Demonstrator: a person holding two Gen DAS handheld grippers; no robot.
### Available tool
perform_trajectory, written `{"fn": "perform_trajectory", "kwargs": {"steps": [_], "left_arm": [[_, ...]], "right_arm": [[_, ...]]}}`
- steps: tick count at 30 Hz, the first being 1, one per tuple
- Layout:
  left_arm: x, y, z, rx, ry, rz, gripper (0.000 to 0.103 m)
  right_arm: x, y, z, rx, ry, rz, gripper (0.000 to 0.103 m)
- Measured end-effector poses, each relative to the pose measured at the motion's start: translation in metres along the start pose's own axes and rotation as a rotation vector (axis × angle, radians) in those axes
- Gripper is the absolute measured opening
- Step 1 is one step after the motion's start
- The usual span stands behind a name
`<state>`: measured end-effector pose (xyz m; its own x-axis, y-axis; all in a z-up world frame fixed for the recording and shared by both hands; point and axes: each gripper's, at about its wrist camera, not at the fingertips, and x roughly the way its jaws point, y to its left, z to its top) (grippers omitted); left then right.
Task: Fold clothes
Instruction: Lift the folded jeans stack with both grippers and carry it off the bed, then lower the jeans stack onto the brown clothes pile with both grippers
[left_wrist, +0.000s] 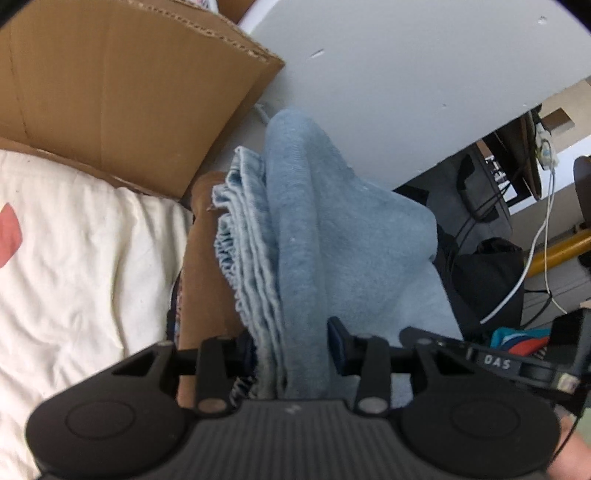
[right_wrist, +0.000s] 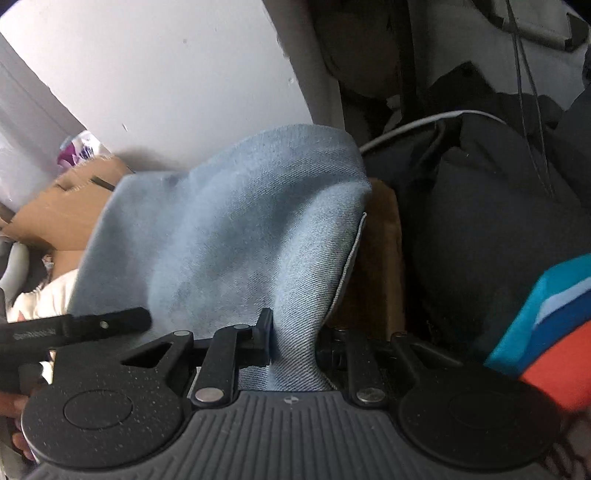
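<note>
Left tool (left_wrist: 291, 354) clamped on folded blue denim (left_wrist: 295, 229), right tool (right_wrist: 291, 343) clamped on same denim (right_wrist: 229, 229)

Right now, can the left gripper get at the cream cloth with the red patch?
Probably not directly: the left gripper has the folded blue denim between its fingers, and a brown cardboard edge stands between it and the cream cloth.

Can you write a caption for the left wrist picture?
Left gripper clamps folded light-blue jeans beside a cardboard box.
</note>
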<state>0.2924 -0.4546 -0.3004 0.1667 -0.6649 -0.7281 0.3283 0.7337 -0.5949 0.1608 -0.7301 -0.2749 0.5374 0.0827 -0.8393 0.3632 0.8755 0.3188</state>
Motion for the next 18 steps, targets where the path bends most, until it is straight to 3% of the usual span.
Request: {"fn": "perform_trajectory", "kwargs": {"steps": [3,7,11,18], "left_arm": [[-0.011,-0.011,0.004,0.028,0.022,0.04,0.044],[-0.036,-0.028,0.018,0.095,0.049,0.159,0.047],[-0.061,-0.039,0.038,0.135,0.058,0.239,0.041],[-0.08,-0.079,0.065,0.248,0.048,0.256,0.041]], "right_arm": [[0.005,0.002,0.0,-0.018,0.004,-0.013,0.025],[0.003,0.004,0.001,-0.017,0.0,-0.021,0.025],[-0.003,0.012,0.003,-0.019,0.001,-0.033,0.025],[-0.01,0.012,0.003,0.002,-0.004,-0.025,0.025]]}}
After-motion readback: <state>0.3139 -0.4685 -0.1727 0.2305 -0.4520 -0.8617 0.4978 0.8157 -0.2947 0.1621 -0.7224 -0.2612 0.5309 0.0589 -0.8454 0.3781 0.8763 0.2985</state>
